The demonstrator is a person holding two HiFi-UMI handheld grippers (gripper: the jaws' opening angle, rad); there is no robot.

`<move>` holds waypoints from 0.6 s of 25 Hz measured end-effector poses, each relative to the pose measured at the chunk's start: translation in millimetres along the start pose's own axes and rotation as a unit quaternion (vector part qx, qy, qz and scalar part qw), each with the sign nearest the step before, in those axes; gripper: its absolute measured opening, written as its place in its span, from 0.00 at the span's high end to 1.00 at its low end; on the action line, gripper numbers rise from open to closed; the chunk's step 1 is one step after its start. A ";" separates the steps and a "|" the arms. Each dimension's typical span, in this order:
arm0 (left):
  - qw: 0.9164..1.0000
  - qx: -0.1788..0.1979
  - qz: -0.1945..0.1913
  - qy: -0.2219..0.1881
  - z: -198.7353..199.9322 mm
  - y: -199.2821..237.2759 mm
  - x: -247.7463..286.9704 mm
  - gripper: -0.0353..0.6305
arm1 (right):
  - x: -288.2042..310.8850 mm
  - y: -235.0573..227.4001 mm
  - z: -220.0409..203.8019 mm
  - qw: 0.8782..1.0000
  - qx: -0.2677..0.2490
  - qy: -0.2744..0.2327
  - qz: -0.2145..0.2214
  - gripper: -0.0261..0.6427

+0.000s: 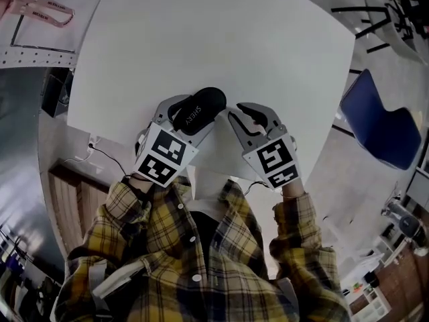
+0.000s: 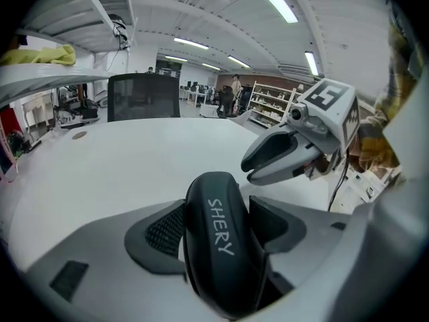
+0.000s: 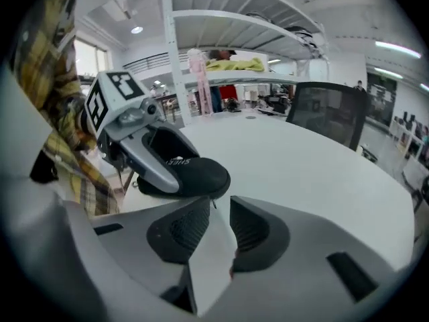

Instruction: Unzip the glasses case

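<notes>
A black glasses case [image 1: 199, 109] with "SHERY" printed on it lies near the front edge of the white table [image 1: 221, 39]. My left gripper [image 1: 190, 115] straddles the case [image 2: 218, 240]. Its pads stand close to both sides, a sliver of light shows at the left pad [image 2: 164, 230], and it is open. My right gripper [image 1: 236, 111] hovers just right of the case, pointing down at the table. Its jaws stand a narrow gap apart, and only the table shows between them [image 3: 216, 223]. From that side I see the case [image 3: 198, 174] with the left gripper's finger [image 3: 151, 170] along it.
A blue chair [image 1: 379, 126] stands off the table's right side. A black office chair [image 2: 142, 96] is at the far edge. A cable [image 1: 100, 154] hangs by the front left corner. The person's plaid shirt [image 1: 201, 267] is close behind both grippers.
</notes>
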State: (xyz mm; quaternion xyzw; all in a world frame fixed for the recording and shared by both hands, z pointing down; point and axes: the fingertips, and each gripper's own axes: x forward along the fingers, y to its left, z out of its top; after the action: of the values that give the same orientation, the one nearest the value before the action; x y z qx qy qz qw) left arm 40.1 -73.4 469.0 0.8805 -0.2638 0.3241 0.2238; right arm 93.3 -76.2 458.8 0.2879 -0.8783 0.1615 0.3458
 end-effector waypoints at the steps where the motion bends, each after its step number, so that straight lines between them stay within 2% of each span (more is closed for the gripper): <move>1: 1.000 0.000 0.000 0.001 -0.3 -0.1 0.0 0.50 | 4.7 2.5 -4.4 0.999 -0.036 0.008 0.007 0.84; 3: 1.000 0.001 -0.002 0.000 1.6 0.2 -0.6 0.50 | 12.7 5.4 -12.9 0.995 -0.098 0.025 0.016 0.83; 5: 1.000 0.004 -0.002 -0.001 3.2 0.9 -1.3 0.50 | 20.4 6.9 -17.6 0.991 -0.129 0.033 0.021 0.83; 15: 1.000 0.009 0.002 -0.005 2.7 0.7 -1.9 0.50 | 36.0 10.5 -14.7 0.989 -0.142 0.034 0.021 0.86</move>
State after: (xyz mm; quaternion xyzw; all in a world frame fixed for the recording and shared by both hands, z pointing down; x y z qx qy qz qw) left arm 39.8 -74.8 466.0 0.8837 -0.2638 0.3221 0.2136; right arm 73.0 -75.1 493.5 0.2117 -0.8860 0.0520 0.4093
